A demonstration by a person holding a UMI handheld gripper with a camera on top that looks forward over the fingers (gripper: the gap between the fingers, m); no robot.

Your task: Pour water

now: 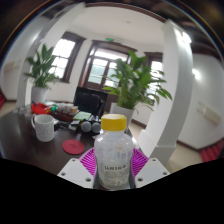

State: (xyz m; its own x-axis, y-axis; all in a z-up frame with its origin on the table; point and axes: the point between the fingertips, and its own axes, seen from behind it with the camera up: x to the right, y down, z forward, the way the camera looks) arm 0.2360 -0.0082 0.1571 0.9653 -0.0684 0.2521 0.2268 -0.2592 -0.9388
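Note:
A clear plastic bottle (pixel 113 152) with a yellow cap and a white label stands upright between my fingers. My gripper (pixel 113 166) is shut on the bottle, with the magenta pads (pixel 88 162) pressed against both its sides. It is held up above the dark table (pixel 25 140). A white mug (pixel 44 127) stands on the table to the left, beyond the fingers. A red coaster (pixel 73 146) lies on the table just left of the bottle.
Small bottles and red items (pixel 68 112) lie behind the mug. A black chair (pixel 89 101) stands beyond the table. Large potted plants stand at the back left (pixel 42 68) and back right (pixel 134 84), before windows.

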